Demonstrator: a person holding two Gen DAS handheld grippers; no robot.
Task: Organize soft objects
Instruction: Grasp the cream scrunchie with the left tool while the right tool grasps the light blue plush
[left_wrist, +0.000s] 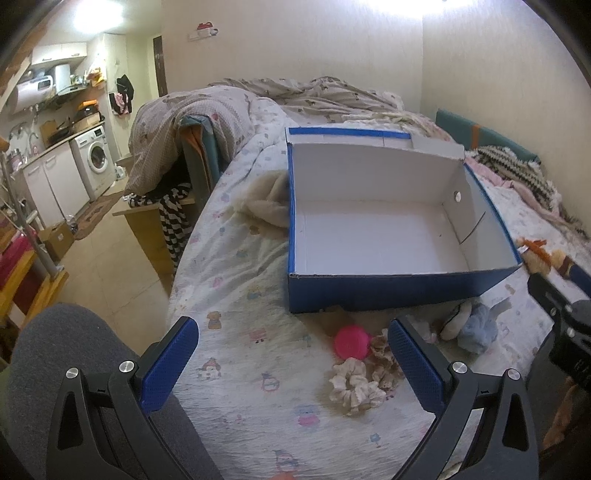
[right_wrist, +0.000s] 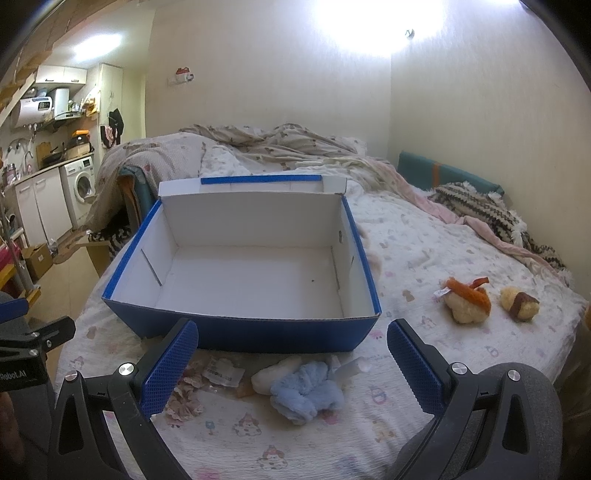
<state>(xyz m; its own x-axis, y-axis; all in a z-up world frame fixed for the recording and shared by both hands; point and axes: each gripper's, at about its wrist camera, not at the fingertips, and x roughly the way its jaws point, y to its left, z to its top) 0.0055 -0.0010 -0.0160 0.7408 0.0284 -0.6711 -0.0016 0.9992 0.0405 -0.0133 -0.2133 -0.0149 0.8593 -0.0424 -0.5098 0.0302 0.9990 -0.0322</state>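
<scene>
Presently, soft items: blue scrunchie (right_wrist: 306, 395) lies between right gripper (right_wrist: 291, 365) fingers; cream scrunchie (left_wrist: 354, 384) and pink ball (left_wrist: 351, 339) between left gripper (left_wrist: 293, 365) fingers.
Box (right_wrist: 240, 332): just beyond both, empty, on bed (right_wrist: 424, 240).
Plush toys (right_wrist: 469, 301): right of box.
Grippers: both spread wide, empty.

The box (right_wrist: 243, 332) was made of cardboard, matt blue outside and plain white inside. The bed sheet (left_wrist: 236, 288) was seen as a soft, crinkled printed cloth. The blue scrunchie (right_wrist: 304, 393) looked fluffy, the cream scrunchie (left_wrist: 354, 386) ruffled fabric, the pink ball (left_wrist: 351, 341) smooth. The left gripper (left_wrist: 293, 363) and right gripper (right_wrist: 291, 365) pads were finished in knurled blue plastic, on matt black frames with shiny metal screws.
</scene>
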